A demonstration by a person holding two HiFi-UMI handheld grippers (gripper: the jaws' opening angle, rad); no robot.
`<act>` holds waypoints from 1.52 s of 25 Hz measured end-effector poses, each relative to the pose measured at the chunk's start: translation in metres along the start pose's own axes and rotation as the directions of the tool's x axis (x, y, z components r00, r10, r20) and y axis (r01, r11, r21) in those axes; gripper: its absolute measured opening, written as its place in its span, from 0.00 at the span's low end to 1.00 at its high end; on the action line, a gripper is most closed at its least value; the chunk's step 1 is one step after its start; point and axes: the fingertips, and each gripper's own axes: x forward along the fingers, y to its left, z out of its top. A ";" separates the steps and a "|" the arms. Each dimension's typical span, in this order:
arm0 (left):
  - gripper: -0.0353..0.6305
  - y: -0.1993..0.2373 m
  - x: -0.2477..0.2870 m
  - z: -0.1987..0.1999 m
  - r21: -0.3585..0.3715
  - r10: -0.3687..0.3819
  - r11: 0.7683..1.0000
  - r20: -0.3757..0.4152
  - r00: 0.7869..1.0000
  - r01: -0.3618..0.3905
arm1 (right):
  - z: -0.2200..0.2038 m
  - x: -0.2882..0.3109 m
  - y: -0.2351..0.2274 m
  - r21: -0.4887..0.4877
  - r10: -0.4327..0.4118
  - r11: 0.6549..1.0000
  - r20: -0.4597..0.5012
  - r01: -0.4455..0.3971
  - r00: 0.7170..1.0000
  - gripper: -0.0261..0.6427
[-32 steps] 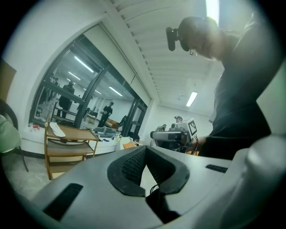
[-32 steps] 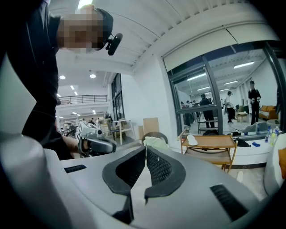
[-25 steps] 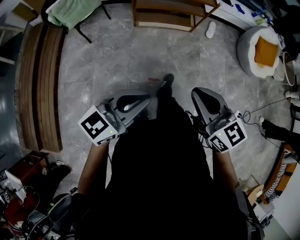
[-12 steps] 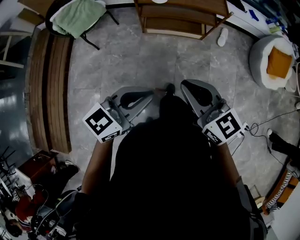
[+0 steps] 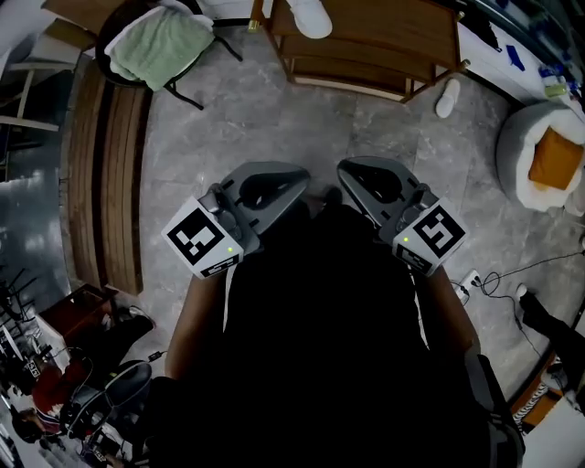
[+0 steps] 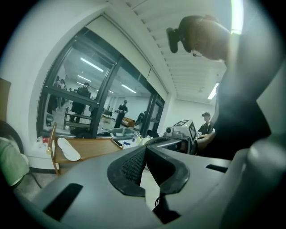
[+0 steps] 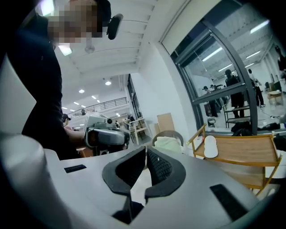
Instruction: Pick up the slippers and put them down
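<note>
One white slipper (image 5: 309, 16) lies on the top of a wooden rack (image 5: 384, 55) at the top of the head view. A second white slipper (image 5: 447, 97) lies on the grey floor by the rack's right leg. My left gripper (image 5: 291, 174) and right gripper (image 5: 347, 172) are held side by side in front of the body, well short of the rack, both shut with nothing between the pads. The left gripper view shows its closed tips (image 6: 145, 150) and the slipper (image 6: 68, 149) on the rack far off. In the right gripper view the closed tips (image 7: 146, 152) point toward that slipper (image 7: 210, 146).
A chair draped with a green cloth (image 5: 160, 41) stands left of the rack. A slatted wooden bench (image 5: 101, 174) runs along the left. A white pouf with an orange cushion (image 5: 548, 155) sits at right, and cables (image 5: 484, 279) trail on the floor.
The person has walked toward the wooden rack, which now sits nearer in the head view with a slipper showing on it. Both grippers have drawn closer together, still shut.
</note>
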 end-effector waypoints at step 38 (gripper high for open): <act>0.07 0.386 0.061 0.083 -0.128 -0.185 0.976 -0.042 0.982 0.178 | 0.072 0.189 -0.323 0.439 -0.342 0.831 -0.083 0.343 0.936 0.08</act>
